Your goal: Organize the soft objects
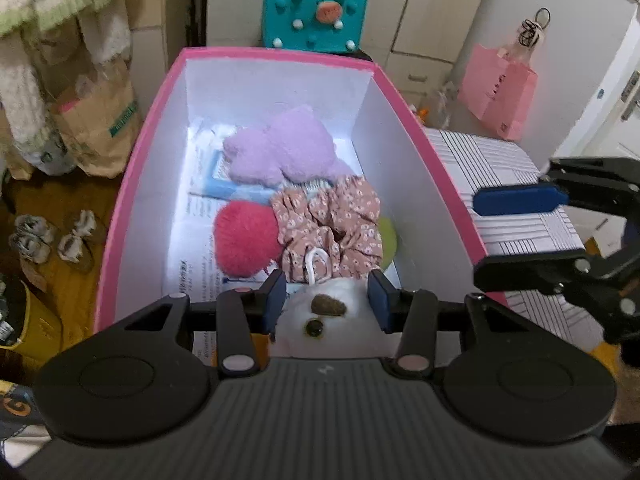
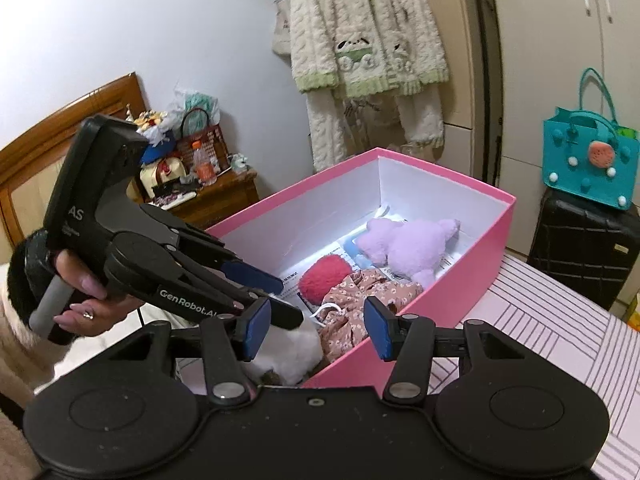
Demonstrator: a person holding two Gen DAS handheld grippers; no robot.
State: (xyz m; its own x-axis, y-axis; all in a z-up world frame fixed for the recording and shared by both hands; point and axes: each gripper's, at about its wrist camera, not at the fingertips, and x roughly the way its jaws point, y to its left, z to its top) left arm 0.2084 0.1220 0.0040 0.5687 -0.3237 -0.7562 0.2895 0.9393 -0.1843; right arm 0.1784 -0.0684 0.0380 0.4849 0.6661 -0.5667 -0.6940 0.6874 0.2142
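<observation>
Straddling a white plush toy (image 1: 332,316) at the near end of the pink box (image 1: 120,216), the left gripper (image 1: 327,300) has its blue fingers (image 1: 276,300) on either flank of the toy's head; from these views I cannot tell whether the pads press the fur or merely stand beside it. To place it well, I judge the toy should be lowered fully below the rim before the fingers spread, into the free space low in the left wrist view, without crushing the floral scrunchie (image 1: 332,228) just above it. Next outward lie the red pompom (image 1: 246,238) and, toward the upper middle, the lilac plush (image 1: 280,148). At the right edge, the right gripper (image 2: 316,328) hangs spread and empty over the box's wall and the striped worktop (image 1: 516,184).
</observation>
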